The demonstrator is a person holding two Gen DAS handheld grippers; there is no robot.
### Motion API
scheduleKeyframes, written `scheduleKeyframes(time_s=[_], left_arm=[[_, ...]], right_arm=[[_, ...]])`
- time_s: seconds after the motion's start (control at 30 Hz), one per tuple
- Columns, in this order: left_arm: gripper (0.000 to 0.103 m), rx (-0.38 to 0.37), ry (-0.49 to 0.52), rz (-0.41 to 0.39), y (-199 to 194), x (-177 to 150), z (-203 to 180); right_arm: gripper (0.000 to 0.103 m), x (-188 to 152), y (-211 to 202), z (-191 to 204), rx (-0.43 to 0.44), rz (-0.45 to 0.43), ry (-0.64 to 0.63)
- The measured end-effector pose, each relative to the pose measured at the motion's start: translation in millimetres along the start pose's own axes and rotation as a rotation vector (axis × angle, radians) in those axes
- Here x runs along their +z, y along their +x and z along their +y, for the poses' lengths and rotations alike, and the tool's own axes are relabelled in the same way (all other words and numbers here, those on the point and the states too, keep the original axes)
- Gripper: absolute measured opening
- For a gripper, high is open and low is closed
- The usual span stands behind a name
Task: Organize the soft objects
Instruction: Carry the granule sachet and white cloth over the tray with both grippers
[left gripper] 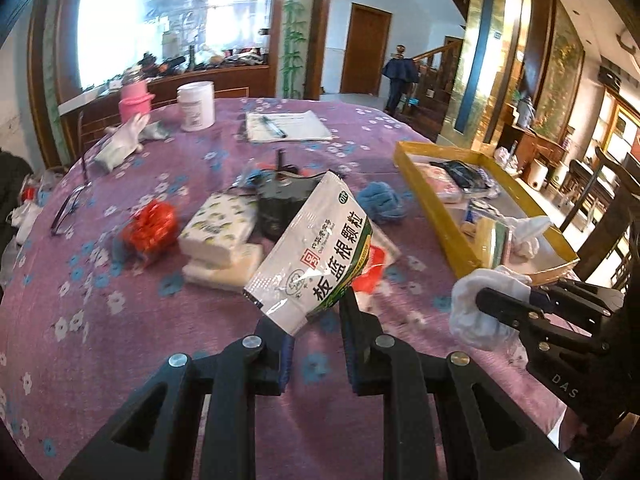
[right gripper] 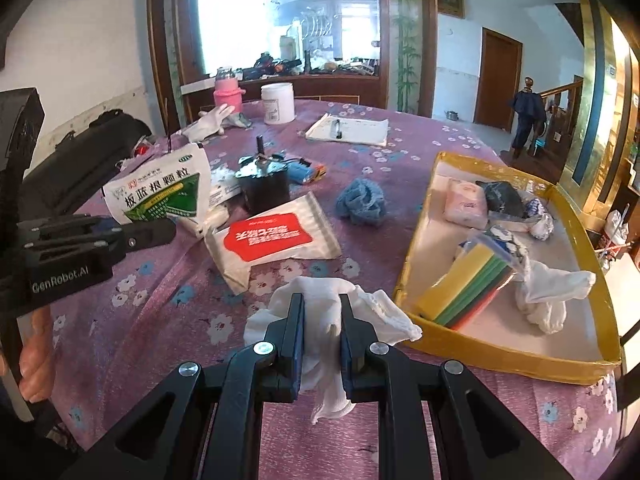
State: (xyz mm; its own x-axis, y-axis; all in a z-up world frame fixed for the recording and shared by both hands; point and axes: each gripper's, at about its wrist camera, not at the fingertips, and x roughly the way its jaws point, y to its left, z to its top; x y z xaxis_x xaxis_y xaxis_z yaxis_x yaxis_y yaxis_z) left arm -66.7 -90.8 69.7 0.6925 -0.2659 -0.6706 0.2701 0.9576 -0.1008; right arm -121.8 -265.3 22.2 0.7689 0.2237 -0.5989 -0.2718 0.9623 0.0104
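Observation:
My left gripper is shut on the lower corner of a white and green granule pouch, held tilted above the purple flowered tablecloth. In the right wrist view the same pouch hangs from the left gripper at the left. My right gripper is shut on a crumpled white cloth, lifted just left of the yellow tray. In the left wrist view the right gripper and white cloth show beside the tray's near corner.
The tray holds a pink tissue pack, a black bag, a sponge pack and a white sock. On the cloth lie a blue knit ball, a red and white pouch, a black motor, tissue packs, glasses.

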Motion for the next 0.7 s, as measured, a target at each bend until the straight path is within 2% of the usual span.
scheduleKeyframes(time_s=[0.4, 0.7], left_arm=[[0.019, -0.037, 0.12, 0.005, 8, 14, -67], [0.019, -0.087, 0.208, 0.008, 26, 30, -126]], right_arm=[[0.016, -3, -22, -44, -0.016, -0.064, 0.099], [0.016, -10, -47, -107, -0.072, -0.124, 0.249]])
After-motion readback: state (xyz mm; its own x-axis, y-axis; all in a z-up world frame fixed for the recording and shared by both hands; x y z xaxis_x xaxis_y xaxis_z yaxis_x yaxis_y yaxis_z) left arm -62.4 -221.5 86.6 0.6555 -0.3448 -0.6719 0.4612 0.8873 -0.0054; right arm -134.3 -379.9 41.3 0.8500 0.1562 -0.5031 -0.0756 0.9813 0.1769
